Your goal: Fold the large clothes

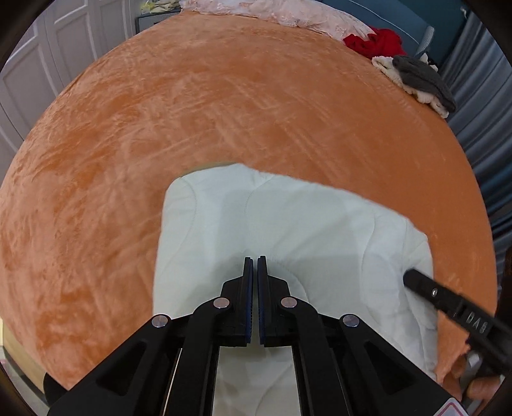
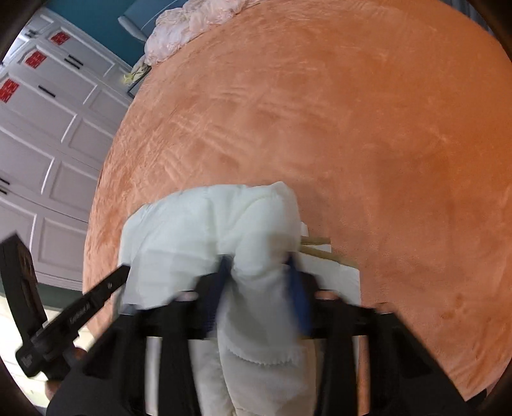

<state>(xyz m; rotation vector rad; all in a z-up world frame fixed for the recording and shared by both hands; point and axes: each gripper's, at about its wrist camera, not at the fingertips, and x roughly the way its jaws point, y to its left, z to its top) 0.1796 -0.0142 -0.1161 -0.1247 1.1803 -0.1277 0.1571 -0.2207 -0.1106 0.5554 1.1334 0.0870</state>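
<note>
An orange plush bed cover [image 1: 224,105] fills both views. On its near part lies a white quilted garment [image 1: 288,217], bunched and partly lifted at the edge closest to the cameras. Far off on the bed sit a pink bedding heap [image 1: 288,12], a red cloth [image 1: 374,41] and a grey-and-cream pile [image 1: 416,80].

The left claw [image 1: 255,260] is closed tight over the garment's near edge. The right claw [image 2: 259,265], blurred, pinches a thick fold of the garment between its 2 blue pads [image 2: 299,297].
</note>
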